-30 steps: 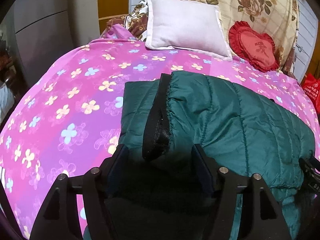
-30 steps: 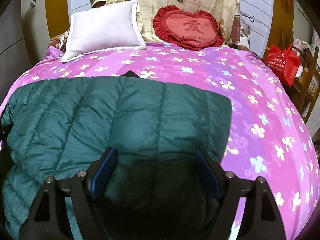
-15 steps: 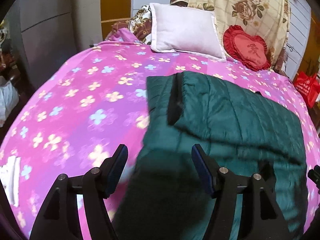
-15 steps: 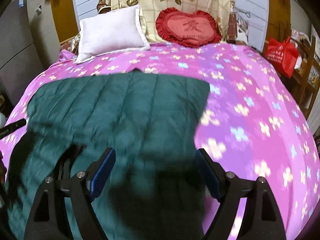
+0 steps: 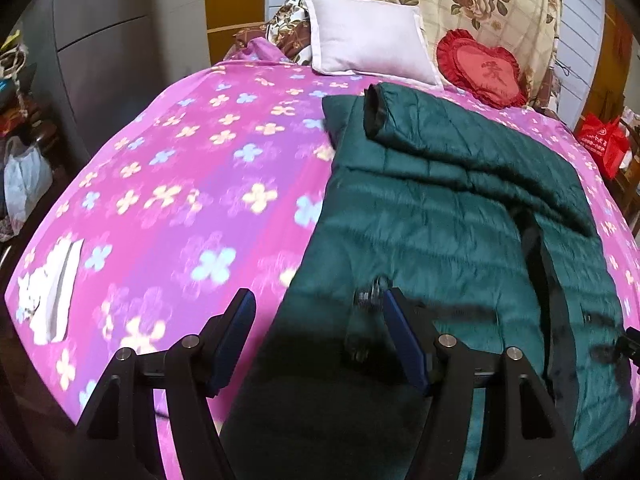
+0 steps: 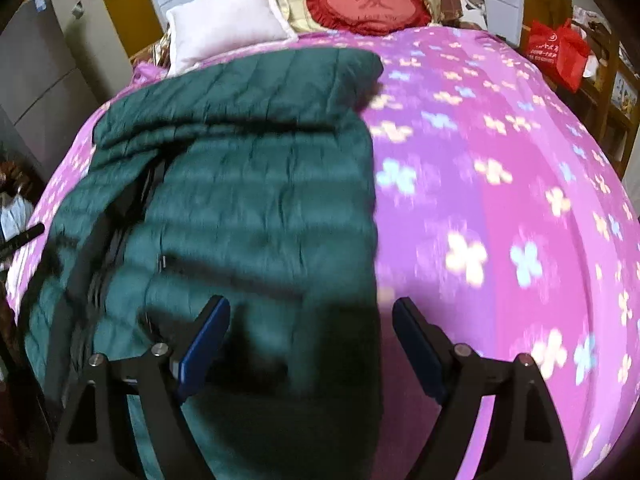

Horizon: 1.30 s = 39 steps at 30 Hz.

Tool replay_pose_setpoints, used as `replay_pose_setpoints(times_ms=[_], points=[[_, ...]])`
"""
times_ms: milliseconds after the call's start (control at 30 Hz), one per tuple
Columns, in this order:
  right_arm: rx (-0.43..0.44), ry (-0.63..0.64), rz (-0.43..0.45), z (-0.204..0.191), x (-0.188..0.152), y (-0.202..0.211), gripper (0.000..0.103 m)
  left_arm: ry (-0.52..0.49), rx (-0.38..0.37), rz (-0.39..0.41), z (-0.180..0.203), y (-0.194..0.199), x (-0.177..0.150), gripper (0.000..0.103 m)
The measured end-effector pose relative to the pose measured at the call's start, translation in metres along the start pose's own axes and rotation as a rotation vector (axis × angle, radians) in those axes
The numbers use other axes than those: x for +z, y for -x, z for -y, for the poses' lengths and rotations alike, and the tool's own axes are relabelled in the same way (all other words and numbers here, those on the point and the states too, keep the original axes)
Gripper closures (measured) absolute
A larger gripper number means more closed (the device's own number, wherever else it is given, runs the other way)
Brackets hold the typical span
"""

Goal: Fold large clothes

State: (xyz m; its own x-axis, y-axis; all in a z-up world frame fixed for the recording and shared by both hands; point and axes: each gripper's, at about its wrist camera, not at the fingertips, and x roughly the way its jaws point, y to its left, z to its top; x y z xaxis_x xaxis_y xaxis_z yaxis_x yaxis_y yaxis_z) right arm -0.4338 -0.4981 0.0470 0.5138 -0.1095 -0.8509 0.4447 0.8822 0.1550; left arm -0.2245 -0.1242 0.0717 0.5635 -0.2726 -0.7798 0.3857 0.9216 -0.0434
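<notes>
A dark green quilted jacket [image 5: 440, 220] lies flat on the pink flowered bed cover [image 5: 192, 184]. One sleeve is folded across it, its black cuff [image 5: 374, 116] near the far left corner. A zip runs down the front [image 5: 372, 300]. My left gripper [image 5: 320, 316] hangs open over the jacket's near left edge, with nothing held. In the right wrist view the jacket [image 6: 248, 184] fills the left half, and my right gripper [image 6: 310, 320] stands open above its near right edge, holding nothing.
A white pillow [image 5: 368, 36] and a red heart cushion [image 5: 480, 68] sit at the head of the bed. A small white cloth [image 5: 52, 292] lies near the left edge. A grey cabinet [image 5: 100, 40] stands left, a red bag [image 6: 556, 52] right.
Both grippers have drawn back toward the near end of the bed. The sleeve cuff that sat between my left fingers now lies far off on the jacket. More of the jacket shows.
</notes>
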Motion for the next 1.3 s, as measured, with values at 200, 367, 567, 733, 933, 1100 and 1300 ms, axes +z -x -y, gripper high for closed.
replay_pose_setpoints(times_ms=[200,367,567,733,933,1100,1300], points=[[0.021,-0.006,-0.017,0.005,-0.022,0.005,0.016,-0.012,0.018,0.005,-0.006,0.011,-0.014,0.055],[0.027,-0.001,-0.025,0.006,-0.030,0.006,0.014,-0.002,0.022,0.004,-0.013,0.017,-0.020,0.055],[0.023,0.006,-0.038,0.010,-0.038,0.009,0.013,0.020,0.002,-0.012,-0.021,0.017,-0.027,0.055],[0.047,0.008,-0.041,0.013,-0.045,0.013,0.013,0.035,-0.020,-0.032,-0.025,0.015,-0.033,0.055],[0.117,0.016,-0.039,0.011,-0.053,0.009,0.011,0.045,-0.048,-0.064,-0.030,0.010,-0.041,0.055],[0.140,0.029,-0.029,0.005,-0.054,0.009,0.010,0.087,-0.097,-0.105,-0.041,0.006,-0.049,0.055],[0.187,0.059,-0.019,-0.001,-0.059,0.010,0.009,0.126,-0.153,-0.141,-0.051,0.003,-0.058,0.055]])
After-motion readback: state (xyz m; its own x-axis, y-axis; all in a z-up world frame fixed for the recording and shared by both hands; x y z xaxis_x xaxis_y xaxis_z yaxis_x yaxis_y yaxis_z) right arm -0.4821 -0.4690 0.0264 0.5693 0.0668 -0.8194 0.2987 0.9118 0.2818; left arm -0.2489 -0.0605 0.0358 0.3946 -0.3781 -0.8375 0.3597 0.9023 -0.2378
